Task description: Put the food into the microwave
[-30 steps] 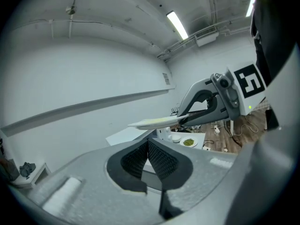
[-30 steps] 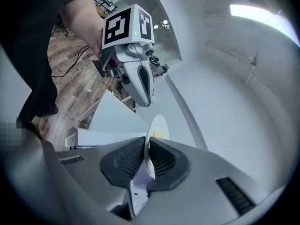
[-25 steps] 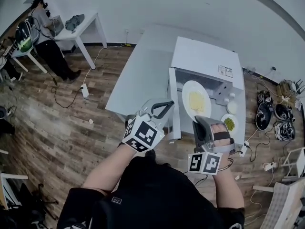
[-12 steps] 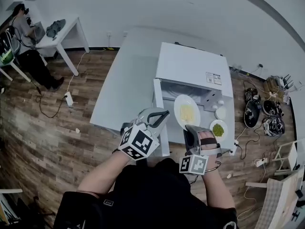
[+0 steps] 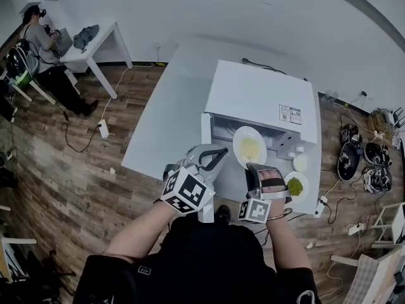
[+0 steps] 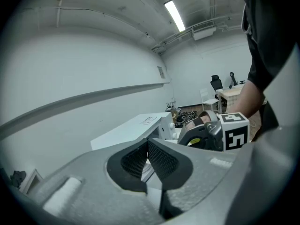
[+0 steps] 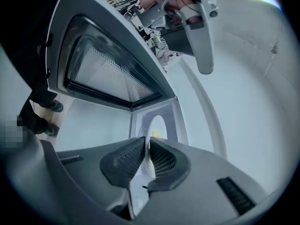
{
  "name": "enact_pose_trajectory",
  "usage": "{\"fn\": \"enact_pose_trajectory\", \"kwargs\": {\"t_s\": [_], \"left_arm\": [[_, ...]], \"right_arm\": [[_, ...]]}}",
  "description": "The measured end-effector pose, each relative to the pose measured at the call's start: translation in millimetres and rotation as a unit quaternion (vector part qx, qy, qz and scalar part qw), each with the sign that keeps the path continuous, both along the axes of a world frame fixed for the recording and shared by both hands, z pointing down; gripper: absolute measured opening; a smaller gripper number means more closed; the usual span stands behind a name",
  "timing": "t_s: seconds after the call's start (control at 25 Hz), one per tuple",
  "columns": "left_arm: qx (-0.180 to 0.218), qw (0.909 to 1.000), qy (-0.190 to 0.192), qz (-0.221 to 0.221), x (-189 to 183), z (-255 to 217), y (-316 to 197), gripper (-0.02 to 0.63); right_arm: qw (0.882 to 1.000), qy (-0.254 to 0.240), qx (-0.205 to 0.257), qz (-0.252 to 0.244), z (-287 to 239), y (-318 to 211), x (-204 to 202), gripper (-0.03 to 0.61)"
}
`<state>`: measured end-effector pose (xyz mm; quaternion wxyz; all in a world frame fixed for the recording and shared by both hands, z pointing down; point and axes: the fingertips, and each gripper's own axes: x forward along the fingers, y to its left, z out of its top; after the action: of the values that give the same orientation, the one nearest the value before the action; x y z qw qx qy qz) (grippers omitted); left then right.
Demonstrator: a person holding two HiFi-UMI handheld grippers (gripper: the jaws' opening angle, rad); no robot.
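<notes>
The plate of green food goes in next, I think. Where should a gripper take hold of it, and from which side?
Probably the bare rim on the side away from the microwave, coming in low from there. The plate of green food lies flat on the table with its food in the middle, and a small white dish sits just beyond it.

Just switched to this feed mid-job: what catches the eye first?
The white microwave on the table, door open, stands out first. At its mouth the right claw grips a plate of yellow food by the rim. A smaller dish of green food sits just right of the opening.
</notes>
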<state>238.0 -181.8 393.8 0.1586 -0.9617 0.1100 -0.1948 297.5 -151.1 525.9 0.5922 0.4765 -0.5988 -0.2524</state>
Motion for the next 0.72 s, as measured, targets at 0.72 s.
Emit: {"fn": "enact_pose_trajectory", "kwargs": {"t_s": [0.72], "left_arm": [[-0.042, 0.9965, -0.031, -0.066, 21, 22, -45, 0.008]], "right_arm": [[0.999, 0.015, -0.014, -0.033, 114, -100, 56, 0.037]]}}
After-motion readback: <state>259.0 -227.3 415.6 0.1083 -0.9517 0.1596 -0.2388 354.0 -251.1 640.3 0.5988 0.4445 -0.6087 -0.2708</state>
